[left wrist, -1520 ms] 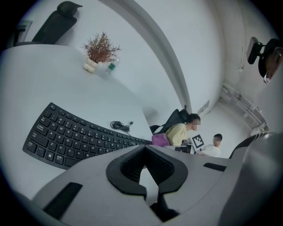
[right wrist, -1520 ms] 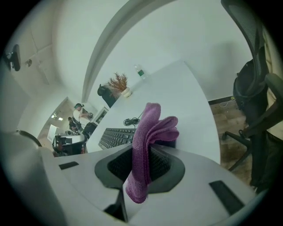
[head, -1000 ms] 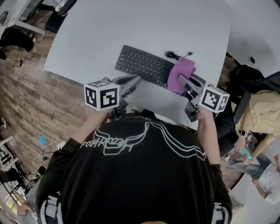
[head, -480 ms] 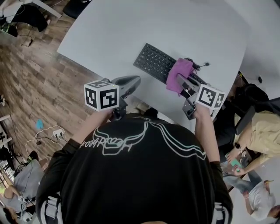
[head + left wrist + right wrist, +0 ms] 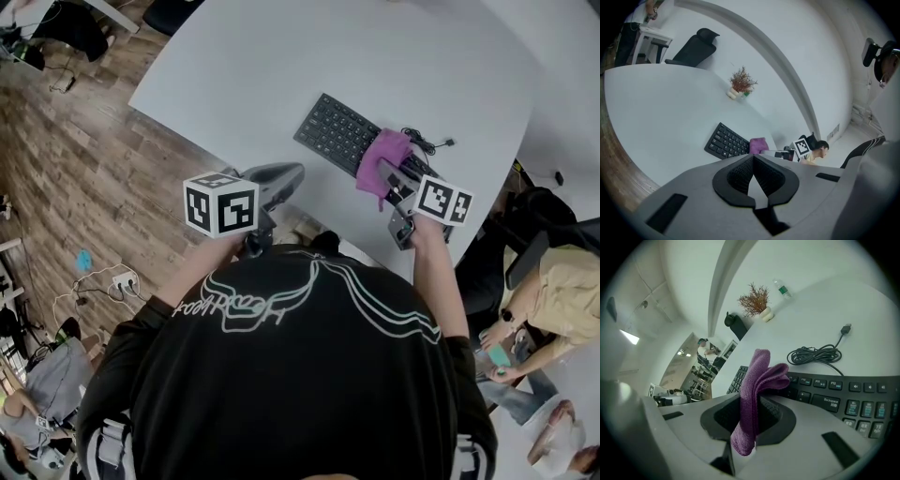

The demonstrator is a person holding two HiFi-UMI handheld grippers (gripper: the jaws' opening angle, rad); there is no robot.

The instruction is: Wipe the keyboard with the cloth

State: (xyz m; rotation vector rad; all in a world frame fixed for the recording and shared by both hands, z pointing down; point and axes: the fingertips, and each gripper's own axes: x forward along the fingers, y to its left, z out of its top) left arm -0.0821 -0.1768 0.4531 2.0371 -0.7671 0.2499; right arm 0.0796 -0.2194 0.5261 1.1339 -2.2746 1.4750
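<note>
Both jaws closed — right gripper (image 5: 386, 176) pinches the cloth (image 5: 390, 150) over keyboard (image 5: 336, 131); left gripper (image 5: 289, 174) empty, apart.

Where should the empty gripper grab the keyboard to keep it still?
Probably the bare left end of the keyboard: the left gripper pinches its thin short edge, coming in low from the left. The cloth and right gripper cover the other end, and the cable lies there too.

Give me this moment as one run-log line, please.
right gripper: shut on purple cloth | position: over keyboard | left gripper: shut, empty, near table edge
</note>
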